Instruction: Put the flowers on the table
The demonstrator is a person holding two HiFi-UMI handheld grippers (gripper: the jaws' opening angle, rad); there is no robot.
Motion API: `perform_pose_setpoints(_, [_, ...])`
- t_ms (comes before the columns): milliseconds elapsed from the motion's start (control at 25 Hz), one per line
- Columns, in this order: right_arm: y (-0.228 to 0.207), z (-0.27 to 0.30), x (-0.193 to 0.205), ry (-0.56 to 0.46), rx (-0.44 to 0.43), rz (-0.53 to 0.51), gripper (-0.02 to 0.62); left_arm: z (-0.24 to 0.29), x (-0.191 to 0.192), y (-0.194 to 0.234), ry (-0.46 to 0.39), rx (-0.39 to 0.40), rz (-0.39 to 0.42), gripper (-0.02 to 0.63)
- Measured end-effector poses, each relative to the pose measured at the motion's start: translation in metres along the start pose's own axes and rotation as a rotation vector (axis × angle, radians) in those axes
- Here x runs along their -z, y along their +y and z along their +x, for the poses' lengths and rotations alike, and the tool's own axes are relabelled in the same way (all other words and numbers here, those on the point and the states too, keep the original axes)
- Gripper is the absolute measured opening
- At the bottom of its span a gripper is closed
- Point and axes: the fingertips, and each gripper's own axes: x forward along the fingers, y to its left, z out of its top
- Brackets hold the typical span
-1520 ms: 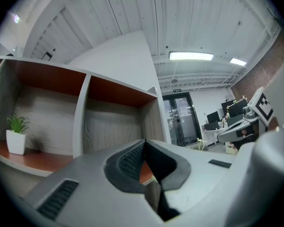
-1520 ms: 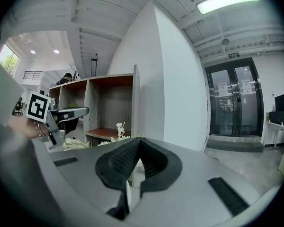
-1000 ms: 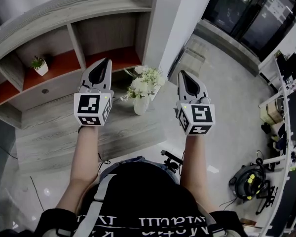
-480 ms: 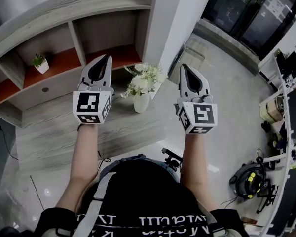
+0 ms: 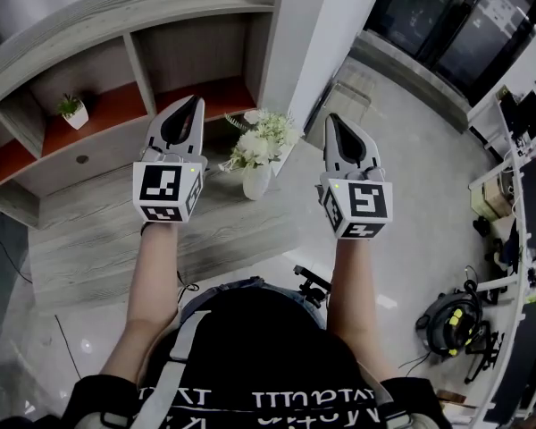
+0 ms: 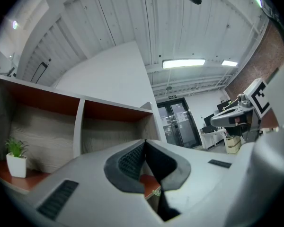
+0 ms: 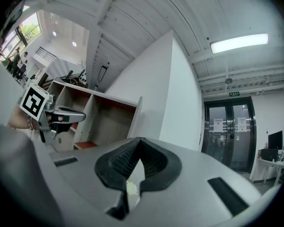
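White flowers in a white vase [image 5: 260, 143] stood on the grey wooden table [image 5: 98, 222]. Maybe that is why the left hand-held gripper [image 5: 195, 101], at 9 o'clock, and the right hand-held gripper [image 5: 332, 120], at 3 o'clock, were closed and empty.

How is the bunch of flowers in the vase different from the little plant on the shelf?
The flowers have white blooms; the little plant shows only green leaves. The flowers make a much bigger bunch than the little plant. The flowers stand on the grey wooden ledge; the little plant sits inside a red-floored shelf compartment. Both stand upright in white containers.
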Motion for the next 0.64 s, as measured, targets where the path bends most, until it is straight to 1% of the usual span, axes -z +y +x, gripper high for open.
perform_pose_setpoints(360, [-0.0005, -0.0025, 0.0038, 0.019, 0.005, 0.01, 0.014, -0.0025, -0.005, -0.0014, -0.006, 0.008, 0.013, 0.011])
perform_pose_setpoints(640, [0.0005, 0.0014, 0.0074, 0.047, -0.033, 0.025, 0.014, -0.0004, -0.0064, -0.0018, -0.011, 0.006, 0.021, 0.011])
